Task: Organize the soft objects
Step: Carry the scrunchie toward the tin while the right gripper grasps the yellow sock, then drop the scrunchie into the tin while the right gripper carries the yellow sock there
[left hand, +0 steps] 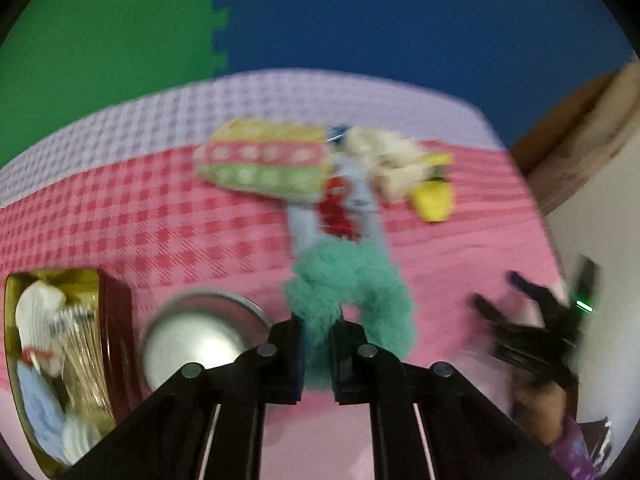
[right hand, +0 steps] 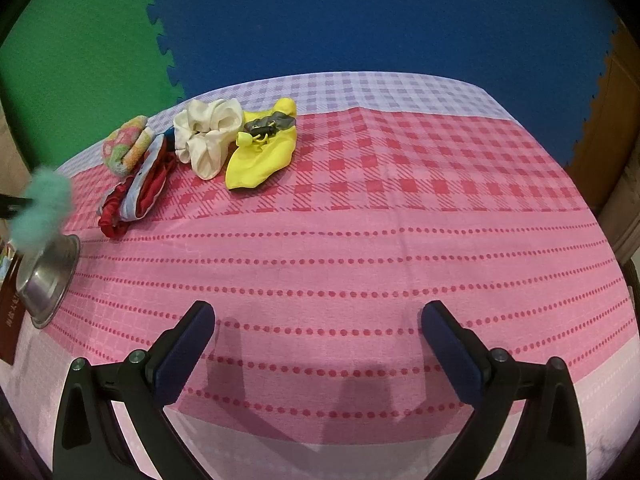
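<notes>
Our left tool [left hand: 318, 354] clamps the fluffy teal scrunchie [left hand: 352, 280] by its band: light, limp, squashy. We judge any pinch holds. Right tool [right hand: 318, 344] hangs released.

**Smeared on the left wrist, sharp on the right**

The left wrist view is motion-blurred throughout (the teal scrunchie [left hand: 352, 292] and metal bowl [left hand: 204, 340] lose their edges), with glare inside the bowl. The right wrist view is crisp and evenly bright; the right tongs [right hand: 318, 344] cast soft shadows on the desk [right hand: 360, 260]. Fisheye bowing and dark corners frame both.
</notes>
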`<action>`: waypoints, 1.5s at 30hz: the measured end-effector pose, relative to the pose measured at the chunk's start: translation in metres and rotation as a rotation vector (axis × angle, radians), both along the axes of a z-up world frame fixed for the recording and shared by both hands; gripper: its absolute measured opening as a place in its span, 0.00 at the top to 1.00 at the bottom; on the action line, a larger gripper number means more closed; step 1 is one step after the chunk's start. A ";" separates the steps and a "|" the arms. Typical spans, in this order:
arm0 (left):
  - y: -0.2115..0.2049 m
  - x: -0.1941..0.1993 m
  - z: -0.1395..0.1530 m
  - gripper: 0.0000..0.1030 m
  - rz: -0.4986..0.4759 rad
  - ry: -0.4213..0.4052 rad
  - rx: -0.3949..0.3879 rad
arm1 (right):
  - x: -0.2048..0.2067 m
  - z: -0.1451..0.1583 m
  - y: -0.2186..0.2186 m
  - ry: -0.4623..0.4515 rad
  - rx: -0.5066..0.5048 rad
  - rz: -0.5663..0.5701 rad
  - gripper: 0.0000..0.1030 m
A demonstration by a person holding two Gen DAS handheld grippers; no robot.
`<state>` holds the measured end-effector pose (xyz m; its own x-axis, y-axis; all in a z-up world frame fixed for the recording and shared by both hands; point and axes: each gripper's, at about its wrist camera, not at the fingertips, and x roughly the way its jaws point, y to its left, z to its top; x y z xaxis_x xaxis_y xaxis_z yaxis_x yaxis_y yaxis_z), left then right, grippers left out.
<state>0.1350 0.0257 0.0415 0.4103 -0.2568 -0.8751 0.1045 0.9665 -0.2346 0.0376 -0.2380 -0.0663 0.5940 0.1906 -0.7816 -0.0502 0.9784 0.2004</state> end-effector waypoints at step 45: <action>0.145 -0.225 0.040 0.89 0.364 -0.091 -0.056 | -0.050 0.021 0.052 -0.059 0.128 0.167 0.92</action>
<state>-0.0899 0.1709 0.0817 0.5590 -0.1266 -0.8195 -0.2204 0.9300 -0.2940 -0.0123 -0.1864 -0.0453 0.5896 0.3853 -0.7099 -0.2245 0.9224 0.3141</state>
